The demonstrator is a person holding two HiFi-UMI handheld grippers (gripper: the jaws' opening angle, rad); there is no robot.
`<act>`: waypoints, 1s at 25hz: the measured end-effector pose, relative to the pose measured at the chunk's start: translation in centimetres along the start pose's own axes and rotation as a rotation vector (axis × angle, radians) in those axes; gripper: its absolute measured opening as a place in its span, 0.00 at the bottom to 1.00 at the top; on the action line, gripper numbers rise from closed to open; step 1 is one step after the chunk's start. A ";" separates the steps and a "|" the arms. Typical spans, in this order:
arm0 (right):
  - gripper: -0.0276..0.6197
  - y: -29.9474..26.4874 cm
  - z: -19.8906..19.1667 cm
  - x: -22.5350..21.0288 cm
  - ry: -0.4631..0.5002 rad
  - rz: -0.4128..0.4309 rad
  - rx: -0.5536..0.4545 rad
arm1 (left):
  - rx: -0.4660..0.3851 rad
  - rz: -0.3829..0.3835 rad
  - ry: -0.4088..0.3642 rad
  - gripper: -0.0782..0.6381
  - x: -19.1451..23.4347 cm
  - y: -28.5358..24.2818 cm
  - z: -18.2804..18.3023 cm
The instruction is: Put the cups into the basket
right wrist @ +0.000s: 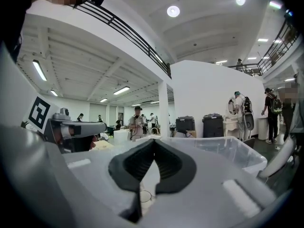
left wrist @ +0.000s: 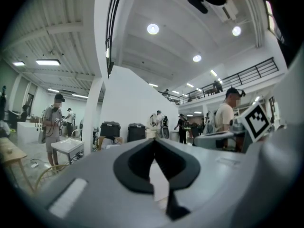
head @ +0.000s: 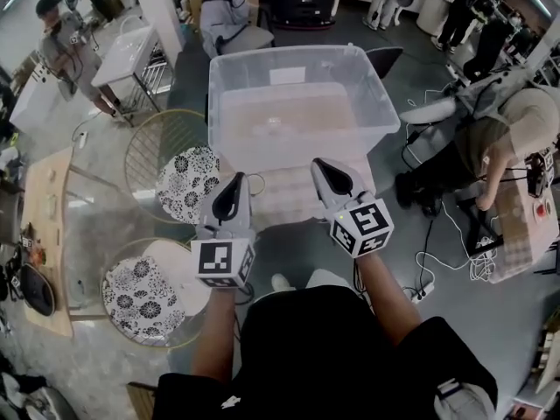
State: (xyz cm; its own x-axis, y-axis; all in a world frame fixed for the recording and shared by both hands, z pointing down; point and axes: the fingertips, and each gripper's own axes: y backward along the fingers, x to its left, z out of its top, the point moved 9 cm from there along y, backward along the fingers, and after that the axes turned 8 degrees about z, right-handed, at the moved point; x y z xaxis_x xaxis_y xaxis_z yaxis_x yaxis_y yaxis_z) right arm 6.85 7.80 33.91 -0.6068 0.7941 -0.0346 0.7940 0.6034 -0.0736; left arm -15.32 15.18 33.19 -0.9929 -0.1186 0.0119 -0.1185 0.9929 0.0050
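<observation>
The biggest thing in front of me is the basket (head: 297, 53), a clear plastic tub with a wide rim that stands at the far side of the pale table top (head: 293, 201). My right gripper view catches its near corner too (right wrist: 232, 152). On its floor there are some faint pale shapes (head: 271, 127), too washed out for me to tell what they are.

Off to my left, on the floor, stand two round wire seats, each with a black-and-white floral cushion: one near the tub (head: 188, 182), one closer to me (head: 140, 291).

I hold both tools level over the near edge of the table, side by side and apart from each other, both aimed at the tub. My left gripper (head: 240, 180) has its jaws pressed together at the tips, with nothing between them; its own view (left wrist: 153, 142) shows only the dark pads meeting. My right gripper (head: 320, 164) is the same: tips closed on each other (right wrist: 153, 142), empty, touching nothing.

Smallest of all is a thin ring just beside the left gripper's tip, on the table and outside the tub, which looks like the rim of a clear cup (head: 255, 183) (I can't be sure, it is so transparent). It shows low through the gap under my right jaws as well (right wrist: 145, 196).
</observation>
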 end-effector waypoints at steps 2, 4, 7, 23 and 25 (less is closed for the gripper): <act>0.04 -0.1 0.0 -0.1 0.002 -0.007 0.006 | 0.003 -0.001 0.008 0.12 0.2 -0.2 -0.2; 0.04 -0.1 0.1 -0.4 0.004 -0.012 0.009 | 0.013 -0.001 0.015 0.12 0.3 -0.5 -0.4; 0.04 -0.1 0.0 -1.0 0.004 -0.011 0.012 | 0.023 0.000 0.021 0.12 0.1 -0.9 -0.7; 0.04 -3.3 -0.3 -6.7 -0.022 0.037 -0.010 | 0.075 0.049 0.017 0.12 -0.8 -6.0 -2.4; 0.04 -4.1 -0.4 -7.6 -0.032 0.067 -0.024 | 0.091 0.062 0.023 0.12 -0.7 -6.8 -2.9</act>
State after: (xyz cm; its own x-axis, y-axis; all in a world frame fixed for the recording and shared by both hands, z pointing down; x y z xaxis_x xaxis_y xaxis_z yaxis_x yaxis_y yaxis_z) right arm 8.26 -0.67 34.89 -0.5527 0.8304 -0.0701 0.8334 0.5508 -0.0463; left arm -13.74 8.49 36.05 -0.9979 -0.0559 0.0321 -0.0585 0.9945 -0.0868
